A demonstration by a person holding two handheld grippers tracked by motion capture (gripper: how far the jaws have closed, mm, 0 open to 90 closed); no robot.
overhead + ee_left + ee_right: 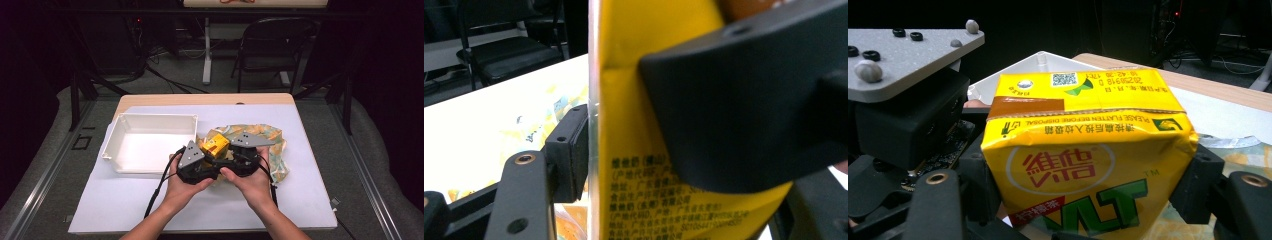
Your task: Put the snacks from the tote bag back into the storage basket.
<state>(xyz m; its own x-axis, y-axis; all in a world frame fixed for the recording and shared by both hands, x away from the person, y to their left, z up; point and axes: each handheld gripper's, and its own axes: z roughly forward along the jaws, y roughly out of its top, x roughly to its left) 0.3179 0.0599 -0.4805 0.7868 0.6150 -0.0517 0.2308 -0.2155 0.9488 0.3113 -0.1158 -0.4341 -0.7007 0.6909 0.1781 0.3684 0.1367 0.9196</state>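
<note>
I have the yellow cardboard drink carton [215,144] pinched in my right gripper [235,150]; in the right gripper view its two black pads press on the carton's [1088,165] left and right sides, printed face toward the camera. My left gripper [202,159] sits at nine o'clock of the carton; in its own view one pad [571,150] lies against the carton's [634,150] side while the right gripper's jaw crosses the yellow face. The carton hangs over the crumpled patterned cloth [270,150] at the desk's [310,190] centre. The shallow white plastic tray [150,142] lies at nine o'clock, just beside the cloth.
</note>
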